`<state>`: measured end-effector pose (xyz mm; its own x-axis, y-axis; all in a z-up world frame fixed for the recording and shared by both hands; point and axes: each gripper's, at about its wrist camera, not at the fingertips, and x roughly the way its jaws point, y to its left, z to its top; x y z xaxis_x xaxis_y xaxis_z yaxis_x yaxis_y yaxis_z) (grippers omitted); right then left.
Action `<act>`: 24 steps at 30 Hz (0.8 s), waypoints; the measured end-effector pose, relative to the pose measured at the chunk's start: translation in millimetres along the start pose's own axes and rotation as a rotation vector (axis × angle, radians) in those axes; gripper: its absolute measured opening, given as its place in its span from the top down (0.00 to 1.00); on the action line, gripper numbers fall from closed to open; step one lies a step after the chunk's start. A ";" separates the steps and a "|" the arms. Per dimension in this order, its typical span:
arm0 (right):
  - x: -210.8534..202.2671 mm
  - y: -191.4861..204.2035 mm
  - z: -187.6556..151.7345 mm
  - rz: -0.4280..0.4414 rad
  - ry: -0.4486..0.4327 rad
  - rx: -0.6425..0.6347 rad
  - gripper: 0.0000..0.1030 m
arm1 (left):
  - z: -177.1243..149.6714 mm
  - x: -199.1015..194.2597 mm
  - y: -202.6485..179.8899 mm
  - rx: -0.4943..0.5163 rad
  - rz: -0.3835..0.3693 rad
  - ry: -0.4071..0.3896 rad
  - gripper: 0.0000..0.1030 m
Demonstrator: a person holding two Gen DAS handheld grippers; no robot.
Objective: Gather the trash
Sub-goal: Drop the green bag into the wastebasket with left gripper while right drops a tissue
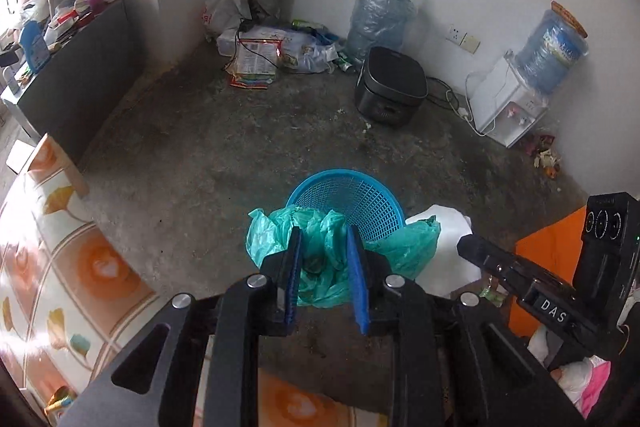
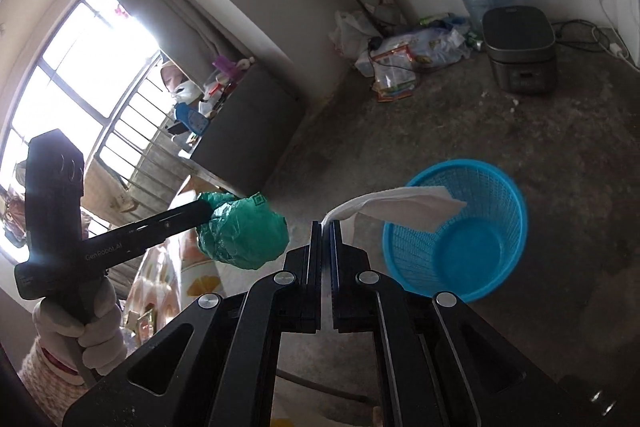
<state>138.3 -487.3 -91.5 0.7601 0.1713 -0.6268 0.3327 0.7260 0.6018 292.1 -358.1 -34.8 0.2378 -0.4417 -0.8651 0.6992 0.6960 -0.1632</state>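
My left gripper (image 1: 323, 233) is shut on a crumpled green plastic bag (image 1: 276, 227), pinched between its blue pads (image 1: 356, 267). It hangs just in front of the blue mesh basket (image 1: 360, 203), which stands on the concrete floor. The right wrist view shows that bag (image 2: 244, 231) dangling from the left gripper (image 2: 202, 209), left of the basket (image 2: 408, 259). My right gripper (image 2: 326, 223) is shut on a white tissue (image 2: 400, 203), whose free end reaches over the basket's near rim. The basket looks empty inside. A gloved hand (image 2: 80, 339) holds the left gripper's handle.
A black rice cooker (image 1: 390, 87), a water dispenser (image 1: 512, 107) with cables and a large water jug (image 1: 378, 23) line the far wall. Packaging (image 1: 272, 55) is piled in the corner, and wrappers (image 1: 544, 151) lie by the dispenser. Left are a dark cabinet (image 1: 80, 75) and patterned bedding (image 1: 60, 247).
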 end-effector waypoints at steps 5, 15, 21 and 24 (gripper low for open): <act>40.3 -48.3 6.9 -0.068 0.050 0.058 0.90 | 23.9 81.1 -23.2 0.023 0.001 0.059 0.74; 85.8 -115.7 -17.5 -0.190 0.176 0.198 0.48 | 34.5 110.3 -23.7 -0.008 0.024 0.013 0.36; 49.8 -91.0 -13.3 -0.175 0.062 0.173 0.48 | 38.9 44.0 -19.2 0.006 -0.011 -0.122 0.35; 16.2 -53.1 -7.1 -0.171 -0.030 0.089 0.48 | 34.3 -9.4 -17.1 0.033 -0.055 -0.216 0.30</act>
<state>129.0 -518.4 -137.2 0.7041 0.0290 -0.7095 0.5055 0.6812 0.5296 301.1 -385.3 -7.7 0.3351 -0.5916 -0.7333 0.7358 0.6504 -0.1885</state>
